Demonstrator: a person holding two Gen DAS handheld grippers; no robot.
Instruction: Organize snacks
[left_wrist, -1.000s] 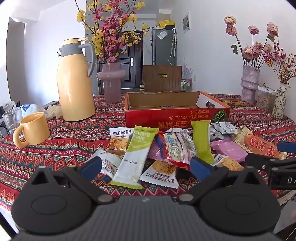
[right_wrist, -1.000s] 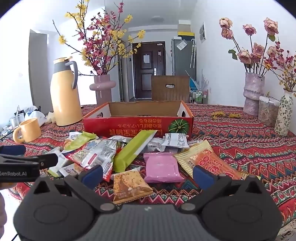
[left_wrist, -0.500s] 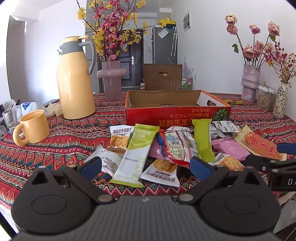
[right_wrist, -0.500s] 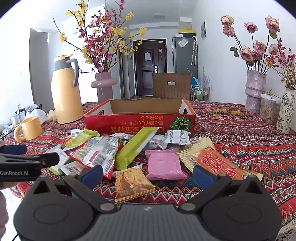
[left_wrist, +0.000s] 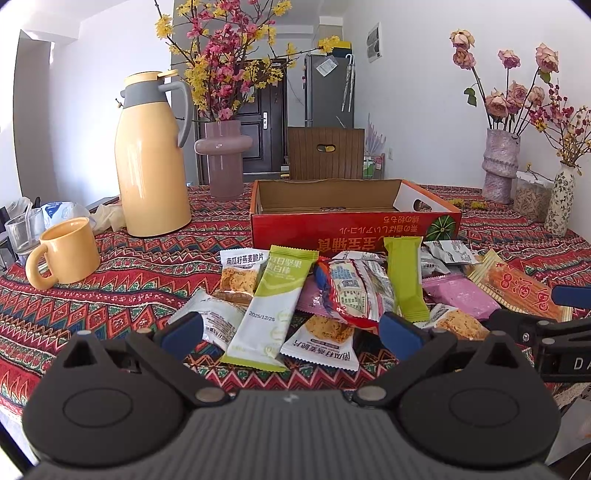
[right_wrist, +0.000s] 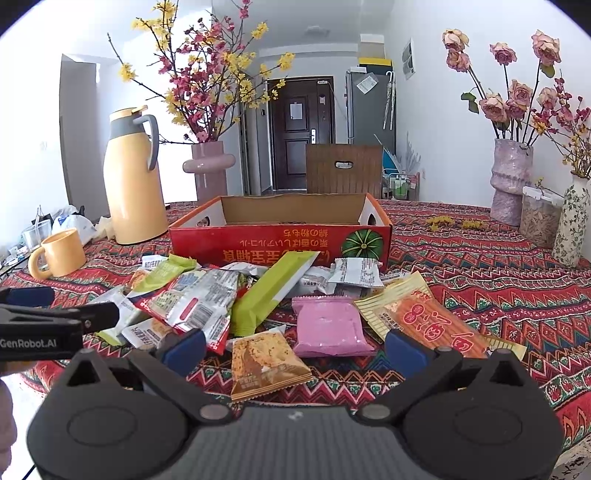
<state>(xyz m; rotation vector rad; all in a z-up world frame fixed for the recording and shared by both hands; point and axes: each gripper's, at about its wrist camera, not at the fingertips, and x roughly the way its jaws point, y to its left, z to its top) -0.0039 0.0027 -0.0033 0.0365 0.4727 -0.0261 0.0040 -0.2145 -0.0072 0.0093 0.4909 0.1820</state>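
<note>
On patterned cloth both grippers, left (left_wrist: 290, 328) and right (right_wrist: 295, 349), hover spread, empty; first pick pending, likely brown oat-crisp packet (right_wrist: 267, 363) into red cardboard box (right_wrist: 280, 249).

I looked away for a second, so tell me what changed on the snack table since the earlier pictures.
Both tongs, left and right, edged slightly nearer the snack pile; nothing was grasped or released. Both are open and empty, with the snacks and the red box unmoved.
</note>
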